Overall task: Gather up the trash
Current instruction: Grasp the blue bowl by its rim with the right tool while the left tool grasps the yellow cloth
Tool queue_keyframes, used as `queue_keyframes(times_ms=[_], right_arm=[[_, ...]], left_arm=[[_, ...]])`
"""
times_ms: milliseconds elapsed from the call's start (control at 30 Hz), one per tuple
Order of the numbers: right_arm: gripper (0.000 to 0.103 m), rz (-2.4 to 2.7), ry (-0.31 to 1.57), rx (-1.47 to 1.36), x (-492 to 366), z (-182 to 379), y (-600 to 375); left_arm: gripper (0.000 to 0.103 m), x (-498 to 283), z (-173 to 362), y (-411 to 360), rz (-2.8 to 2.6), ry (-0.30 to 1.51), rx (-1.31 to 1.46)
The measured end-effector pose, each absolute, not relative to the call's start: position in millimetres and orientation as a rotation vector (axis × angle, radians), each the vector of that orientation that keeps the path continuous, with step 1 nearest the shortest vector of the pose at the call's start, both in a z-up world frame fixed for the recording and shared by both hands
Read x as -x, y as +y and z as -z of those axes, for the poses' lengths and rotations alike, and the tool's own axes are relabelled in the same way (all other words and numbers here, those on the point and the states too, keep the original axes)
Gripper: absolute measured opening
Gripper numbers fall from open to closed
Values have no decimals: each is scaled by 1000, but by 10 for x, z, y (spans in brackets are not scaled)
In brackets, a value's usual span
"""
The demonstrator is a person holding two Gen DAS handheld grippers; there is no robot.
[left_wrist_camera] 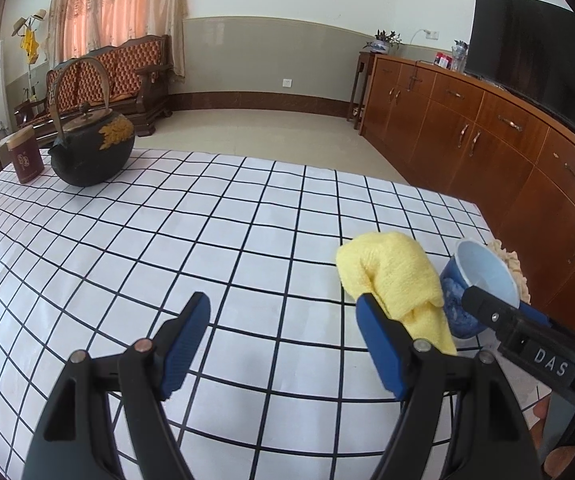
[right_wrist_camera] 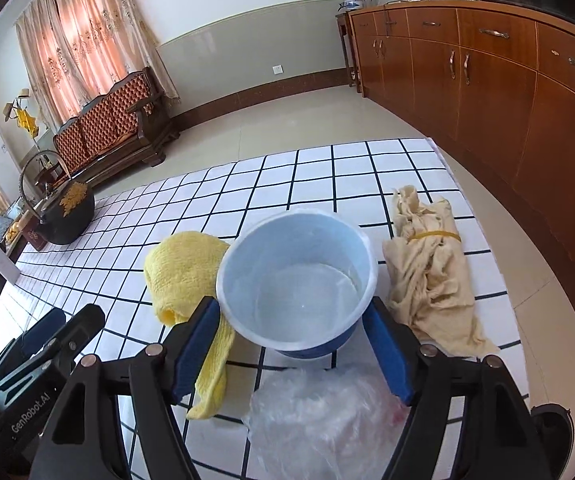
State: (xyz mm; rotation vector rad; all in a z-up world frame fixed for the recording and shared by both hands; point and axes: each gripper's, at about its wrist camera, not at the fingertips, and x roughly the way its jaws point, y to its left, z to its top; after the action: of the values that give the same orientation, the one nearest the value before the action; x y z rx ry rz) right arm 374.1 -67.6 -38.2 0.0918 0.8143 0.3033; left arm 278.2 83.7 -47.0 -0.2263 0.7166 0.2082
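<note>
Right hand-held gripper [right_wrist_camera: 293, 344] is sitting wide apart around the bin [right_wrist_camera: 299, 280], a small blue tub lined with a clear bag; the blue pads are flanking its lower wall on both sides, and whether they are actually pressing on it I cannot tell, so grip is uncertain. Probably it is bracketing the bin to steady or shift it for loading trash. Bin is standing upright on the worktop [right_wrist_camera: 327, 168], near the right edge, mouth open toward the camera; inside, only the liner is showing, no trash visible yet. Yellow cloth [right_wrist_camera: 183, 268] is lying bunched just left of the bin, touching its wall, one tail draping down past the left pad. Beige rag [right_wrist_camera: 427, 264], bundled with a rubber band, is lying just right of the bin. Crumpled clear plastic [right_wrist_camera: 327, 412] is sitting in front of the bin, between the fingers, likely the next trash piece. Left hand-held gripper [left_wrist_camera: 283, 340] is hanging open and empty over bare worktop, its right pad just beside the yellow cloth [left_wrist_camera: 391, 272], probably waiting to pick. Bin [left_wrist_camera: 483, 276] is showing in the left view too, behind the other gripper's finger. Kettle [left_wrist_camera: 91, 148] and a tin [left_wrist_camera: 25, 154] are standing well apart at the far end, off the work area, not trash by the look of it.
</note>
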Motion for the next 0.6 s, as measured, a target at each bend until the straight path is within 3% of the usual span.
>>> queue_keyframes(times_ms=[600], right_arm=[[76,-290,830,-58,-3859,470,-635]], left_arm=[[77,-2859,464,757,-191,714,228]])
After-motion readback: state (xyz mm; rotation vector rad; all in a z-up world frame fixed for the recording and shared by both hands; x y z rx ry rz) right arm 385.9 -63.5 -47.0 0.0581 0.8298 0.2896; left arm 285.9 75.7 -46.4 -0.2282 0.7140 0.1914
